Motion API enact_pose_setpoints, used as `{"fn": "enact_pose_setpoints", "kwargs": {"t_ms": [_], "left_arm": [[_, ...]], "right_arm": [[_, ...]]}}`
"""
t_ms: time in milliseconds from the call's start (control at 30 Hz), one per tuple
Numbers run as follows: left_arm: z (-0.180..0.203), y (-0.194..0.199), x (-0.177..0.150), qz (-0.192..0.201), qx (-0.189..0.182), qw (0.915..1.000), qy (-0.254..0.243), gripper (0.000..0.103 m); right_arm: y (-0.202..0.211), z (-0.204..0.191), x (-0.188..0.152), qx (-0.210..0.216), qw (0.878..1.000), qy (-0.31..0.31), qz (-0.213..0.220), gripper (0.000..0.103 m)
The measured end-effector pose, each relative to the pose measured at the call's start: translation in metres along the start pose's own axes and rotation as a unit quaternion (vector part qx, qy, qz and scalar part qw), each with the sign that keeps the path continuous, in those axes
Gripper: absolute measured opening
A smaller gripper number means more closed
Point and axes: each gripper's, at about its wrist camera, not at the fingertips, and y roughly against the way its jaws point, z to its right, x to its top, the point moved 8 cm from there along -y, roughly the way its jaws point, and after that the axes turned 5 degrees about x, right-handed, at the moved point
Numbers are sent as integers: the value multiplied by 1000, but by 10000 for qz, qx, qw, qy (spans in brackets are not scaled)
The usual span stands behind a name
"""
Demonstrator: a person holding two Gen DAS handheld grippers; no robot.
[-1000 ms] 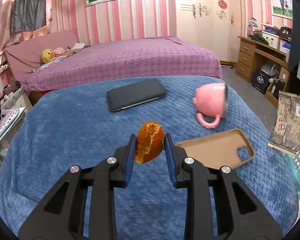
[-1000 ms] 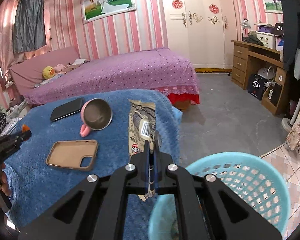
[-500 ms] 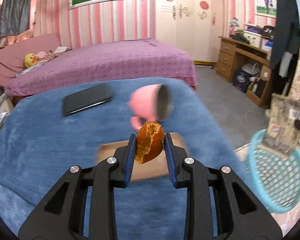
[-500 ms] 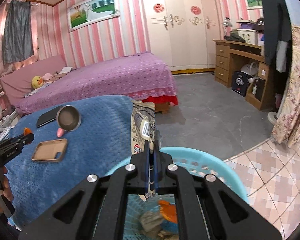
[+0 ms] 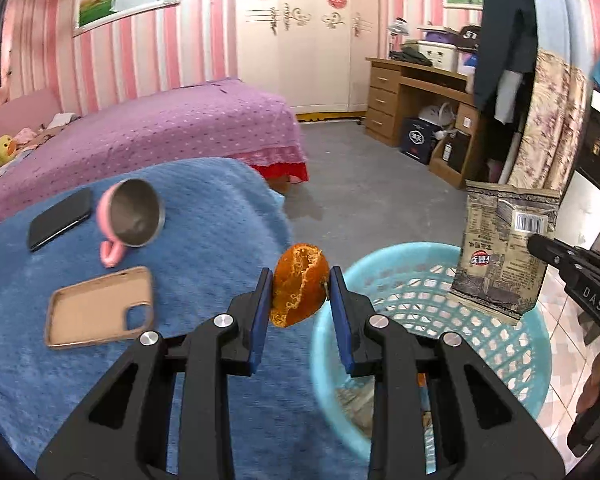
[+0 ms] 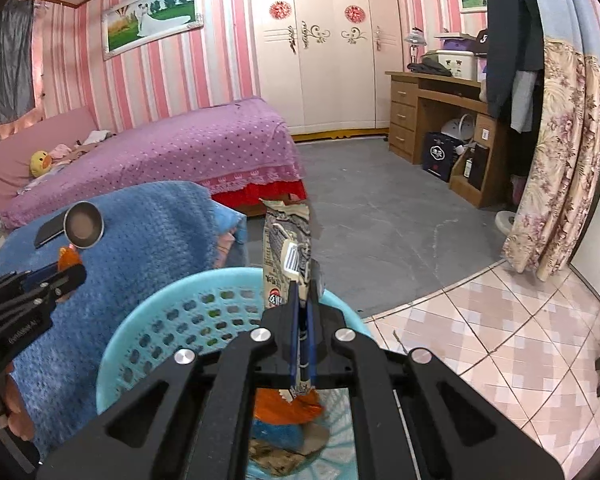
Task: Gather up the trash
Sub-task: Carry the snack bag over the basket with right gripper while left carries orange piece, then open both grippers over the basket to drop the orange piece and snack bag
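My left gripper (image 5: pixel 299 286) is shut on an orange peel (image 5: pixel 299 285), held at the blue table's right edge, just left of the light blue basket (image 5: pixel 384 280). My right gripper (image 6: pixel 302 300) is shut on a grey-brown snack wrapper (image 6: pixel 286 248) and holds it upright over the basket (image 6: pixel 172 312). The wrapper also shows in the left wrist view (image 5: pixel 504 248), above the basket's far right rim. Some trash (image 6: pixel 288 412) lies at the basket's bottom. The left gripper with the peel shows in the right wrist view (image 6: pixel 66 270).
On the blue blanket (image 5: pixel 212 208) lie a pink cup on its side (image 5: pixel 134 216), a tan phone case (image 5: pixel 100 308) and a black phone (image 5: pixel 60 218). A purple bed (image 6: pixel 172 148) stands behind. A wooden desk (image 6: pixel 432 116) and a floral curtain (image 6: pixel 560 152) stand to the right.
Both grippers have swung right, off the table toward the basket. The wrapper now hangs over the basket and the peel has reached the basket's left rim.
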Motion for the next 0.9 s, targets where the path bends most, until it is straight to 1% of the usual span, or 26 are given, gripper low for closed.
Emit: {"fn": "enact_pose_setpoints", "kwargs": {"t_ms": [200,233,267,300,333,400,467,533,600,733,800,833,900], "left_arm": [[31,-14,-1,-45,-172,9997,-182,29],[32,-15,0,-35,-191,9996,-189,31],[34,-15,1,-36,-225,9996,-188,36],[34,-15,2,-51,-233,9995,-183,52],[31,-15,3,-35,-173,9997,-154,71],[23,-13,8,62,-91,9999,-81,82],[14,-9,11,118,-19,9999,-70,85],[4,-7,14,176,111,9998,-65,90],[-12,-2,16,272,277,9992,-11,93],[-42,8,18,344,461,9982,196,97],[-57,14,16,379,561,9973,269,97],[-66,18,15,394,624,9968,299,97],[-84,26,13,404,707,9959,382,97]], "right_arm": [[1,10,-5,-15,9999,-115,-52,4],[2,11,-6,-19,9999,-132,-53,4],[2,12,-7,-18,9999,-147,-57,4],[1,13,-7,-16,9999,-157,-60,4],[2,13,-9,-13,9998,-162,-64,4],[0,11,-10,-8,9999,-148,-85,4],[-2,9,-11,9,9999,-133,-102,4],[-3,8,-12,16,9999,-120,-109,4],[-5,6,-12,42,9999,-98,-127,4],[-10,-3,-14,48,9999,-4,-152,5],[-16,-7,-16,-24,9997,93,-217,5],[-20,-10,-18,-93,9994,162,-277,7],[-25,-12,-20,-187,9990,213,-359,36]]}}
